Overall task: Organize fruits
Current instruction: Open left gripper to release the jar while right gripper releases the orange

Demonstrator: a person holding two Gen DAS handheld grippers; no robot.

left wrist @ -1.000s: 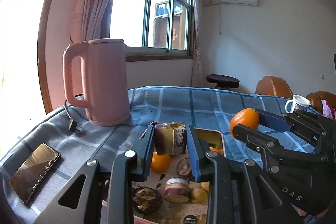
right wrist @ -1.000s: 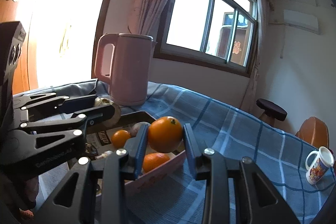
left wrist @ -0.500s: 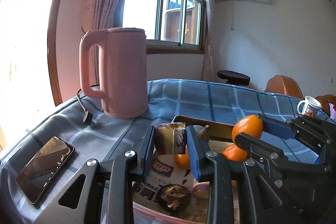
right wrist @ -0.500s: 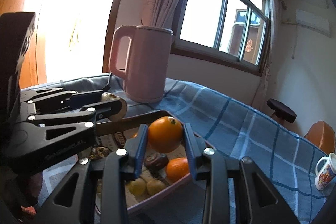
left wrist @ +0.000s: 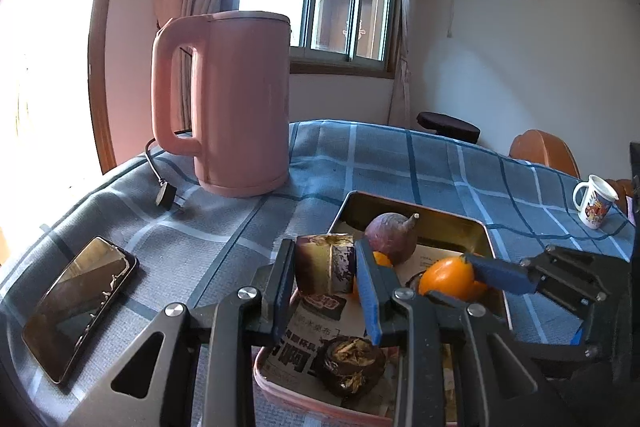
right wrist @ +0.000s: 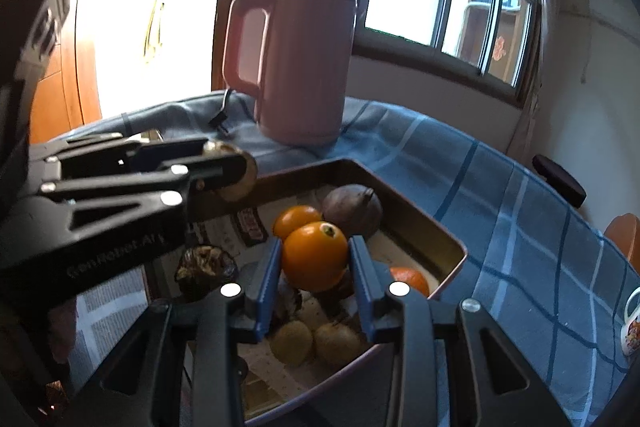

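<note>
The right claw [right wrist: 314,269] is clamped on a round, glossy orange fruit [right wrist: 315,255], and the left claw [left wrist: 325,269] is pinched tight on a short purple-and-cream cut chunk of fruit or root [left wrist: 325,263] whose long axis runs across from pad to pad. Both loads hang directly over the shallow rectangular metal tray [right wrist: 416,217] lying below and just ahead of the two claws, the right one nearer its middle, so each release looks like a short drop. The tray already holds a brownish-purple bulb-shaped fruit [right wrist: 352,211], more oranges and small yellow-green fruits, and sits on the blue plaid-clothed table [left wrist: 400,163] beside a tall pink plastic kettle [left wrist: 240,103], under a sunlit window.
</note>
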